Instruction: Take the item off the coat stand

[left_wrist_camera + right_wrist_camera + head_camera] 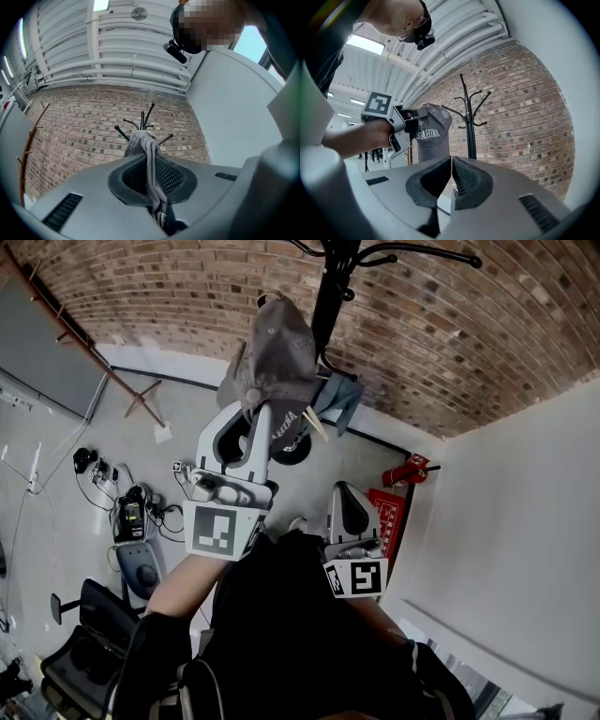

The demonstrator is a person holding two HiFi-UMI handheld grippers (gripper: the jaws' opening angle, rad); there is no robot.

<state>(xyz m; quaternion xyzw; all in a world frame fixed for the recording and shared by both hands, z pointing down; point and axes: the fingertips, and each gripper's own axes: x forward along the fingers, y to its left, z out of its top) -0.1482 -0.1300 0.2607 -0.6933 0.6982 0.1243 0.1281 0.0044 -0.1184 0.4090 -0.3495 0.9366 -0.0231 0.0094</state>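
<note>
A grey cap [274,351] with white lettering hangs from my left gripper [265,418], which is shut on its fabric. In the left gripper view a grey fold of the cap [151,161] is pinched between the jaws, with the black coat stand [143,123] behind it. The right gripper view shows the cap [431,130] held by the left gripper [411,123] to the left of the coat stand [468,126], apart from its hooks, which look bare. My right gripper [451,174] is shut with nothing in it and sits lower in the head view [345,493].
The stand's pole [330,296] rises before a brick wall [441,334], with a blue-grey cloth [339,395] beside it. A red fire extinguisher [412,468] stands by the white wall at right. Cables and devices [131,512] and an office chair [94,634] are at left.
</note>
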